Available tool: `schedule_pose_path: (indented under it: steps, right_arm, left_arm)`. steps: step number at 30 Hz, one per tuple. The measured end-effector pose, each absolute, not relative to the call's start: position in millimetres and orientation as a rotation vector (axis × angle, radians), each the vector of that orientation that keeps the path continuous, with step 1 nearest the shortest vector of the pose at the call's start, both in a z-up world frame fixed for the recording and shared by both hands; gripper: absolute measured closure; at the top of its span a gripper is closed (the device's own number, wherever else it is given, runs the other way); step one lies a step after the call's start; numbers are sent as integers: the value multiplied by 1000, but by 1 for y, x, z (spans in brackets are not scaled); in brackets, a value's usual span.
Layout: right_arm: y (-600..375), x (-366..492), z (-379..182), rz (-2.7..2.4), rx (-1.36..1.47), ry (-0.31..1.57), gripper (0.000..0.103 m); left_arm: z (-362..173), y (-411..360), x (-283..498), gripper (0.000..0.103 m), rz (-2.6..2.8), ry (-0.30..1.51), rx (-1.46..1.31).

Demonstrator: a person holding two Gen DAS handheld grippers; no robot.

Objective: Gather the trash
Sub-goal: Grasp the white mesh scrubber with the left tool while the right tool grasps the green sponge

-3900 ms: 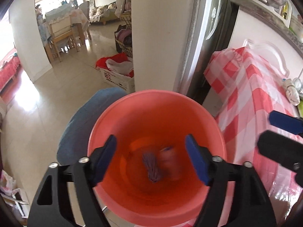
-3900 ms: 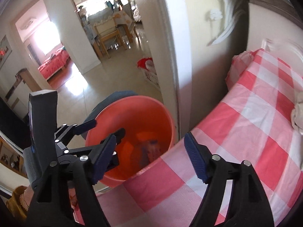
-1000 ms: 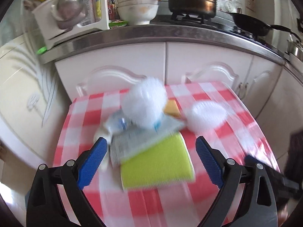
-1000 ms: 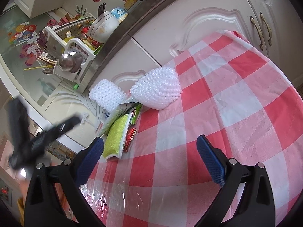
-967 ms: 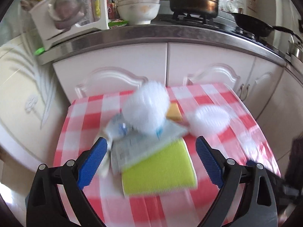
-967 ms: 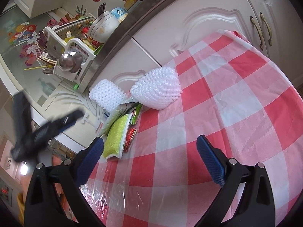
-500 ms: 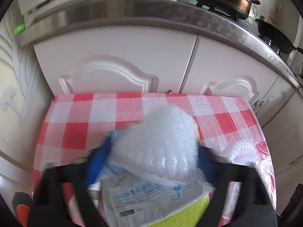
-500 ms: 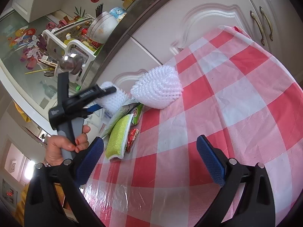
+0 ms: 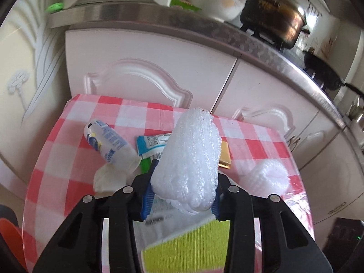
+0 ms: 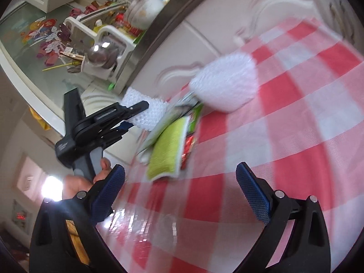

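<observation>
My left gripper [image 9: 182, 195] is closing on the foam net [image 9: 190, 159], long axis pointing away along my fingers, above the green cloth [image 9: 188, 248]; right gripper [image 10: 182, 195] gapes empty, farther off.

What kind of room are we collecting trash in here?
Most likely a home kitchen: a lidded cooking pot on a stove, a steel-edged countertop over white cabinets, and a utensil rack.

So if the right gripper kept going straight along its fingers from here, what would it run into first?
Most likely the bare checked tablecloth ahead of the right gripper; its jaws are open and empty. The white foam net lies further along that line, though blur leaves depth unclear.
</observation>
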State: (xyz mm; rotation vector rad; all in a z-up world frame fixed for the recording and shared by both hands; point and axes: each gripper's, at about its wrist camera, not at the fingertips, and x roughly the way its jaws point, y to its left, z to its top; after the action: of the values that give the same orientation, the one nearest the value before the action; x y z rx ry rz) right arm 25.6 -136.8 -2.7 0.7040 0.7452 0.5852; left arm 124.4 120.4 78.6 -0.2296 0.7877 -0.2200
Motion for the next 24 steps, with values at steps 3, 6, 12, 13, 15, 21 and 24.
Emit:
schedule_pose_path:
  steps: [3, 6, 12, 13, 15, 21, 24]
  right_arm:
    - [-121, 35, -3, 611, 690, 766, 5]
    - [-108, 43, -2, 612, 671, 787, 9]
    - [-89, 57, -8, 601, 656, 837, 31]
    - [-86, 58, -9, 602, 658, 840, 31]
    - [-83, 59, -10, 594, 650, 838, 31]
    - [-78, 59, -6, 610, 643, 812, 59]
    - [-76, 61, -8, 615, 652, 821, 59]
  left_arm:
    - [79, 130, 109, 62, -228, 779, -254]
    - [78, 140, 97, 62, -232, 771, -287]
    - [68, 154, 76, 62, -240, 788, -311]
    - [67, 156, 74, 62, -242, 789, -316]
    - [63, 160, 70, 62, -250, 792, -337]
    - [55, 165, 65, 62, -262, 799, -369]
    - [54, 167, 63, 62, -265, 794, -386]
